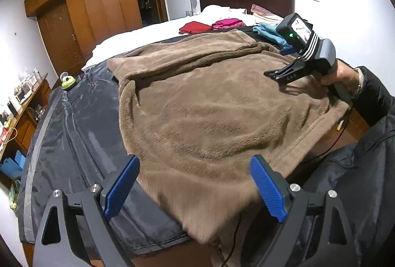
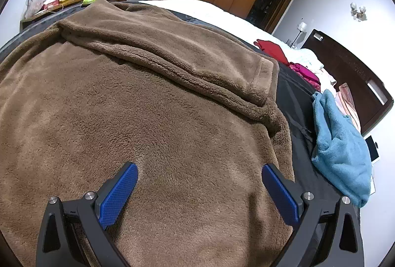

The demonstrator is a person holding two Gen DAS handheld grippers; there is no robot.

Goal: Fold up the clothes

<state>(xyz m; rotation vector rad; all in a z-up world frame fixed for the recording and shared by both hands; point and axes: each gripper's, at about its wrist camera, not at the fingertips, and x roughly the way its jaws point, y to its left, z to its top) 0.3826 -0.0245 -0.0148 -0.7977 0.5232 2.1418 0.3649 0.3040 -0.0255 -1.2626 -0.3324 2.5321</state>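
A: Where is the garment lying?

B: The brown fleece garment (image 1: 197,106) is lying spread on a dark grey sheet (image 1: 81,123) over the bed, with one sleeve (image 2: 172,54) folded across its upper part.

A: And the grippers?

B: The left gripper (image 1: 195,183) is hovering over the garment's near hem, its blue-padded fingers (image 1: 121,188) standing wide apart and gripping nothing. The right gripper (image 2: 200,190) is hanging above the garment's middle, jaws equally spread, empty.

A: Anything beside it?

B: A crumpled teal fleece cloth (image 2: 340,146) is lying just beside the garment, and red (image 1: 193,27) and magenta clothes (image 1: 228,23) are sitting farther up on the white bedding (image 1: 153,31).
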